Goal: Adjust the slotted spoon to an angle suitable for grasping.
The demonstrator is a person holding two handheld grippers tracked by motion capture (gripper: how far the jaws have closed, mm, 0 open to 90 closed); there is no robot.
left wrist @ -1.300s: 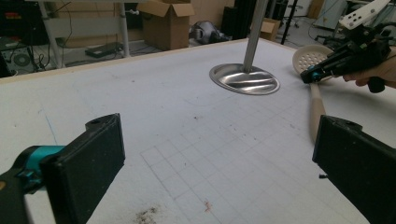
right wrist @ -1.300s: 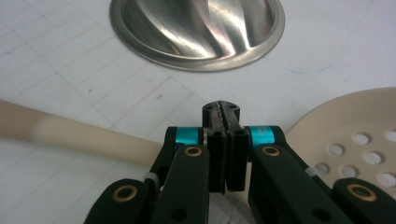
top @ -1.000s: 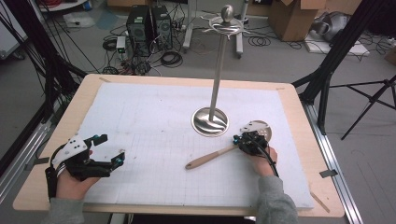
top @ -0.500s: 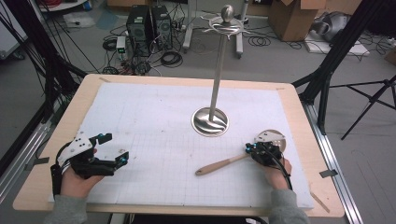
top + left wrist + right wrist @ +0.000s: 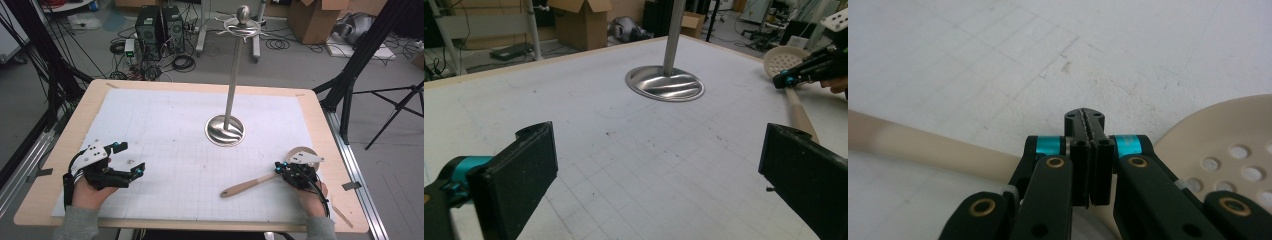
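Note:
A skimmer spoon (image 5: 247,184) with a wooden handle and a round holed head lies on the white mat near the front right. My right gripper (image 5: 278,168) sits over its neck; in the right gripper view (image 5: 1090,120) the jaws are shut pad to pad with nothing between the tips, the handle (image 5: 933,147) running off left beneath them and the head (image 5: 1228,145) at right. My left gripper (image 5: 131,158) rests at the front left, jaws wide open and empty (image 5: 659,175). The left gripper view shows the spoon's head (image 5: 781,59) far right.
A metal utensil stand (image 5: 225,131) with a tall pole and hooked top rises from its round base at mid-table (image 5: 664,84). The white gridded mat (image 5: 170,125) covers the wooden table. Cartons, cables and tripods stand on the floor beyond.
The right gripper has drawn back toward the front right edge, and the spoon has shifted with it. The left gripper has edged slightly right and stays open.

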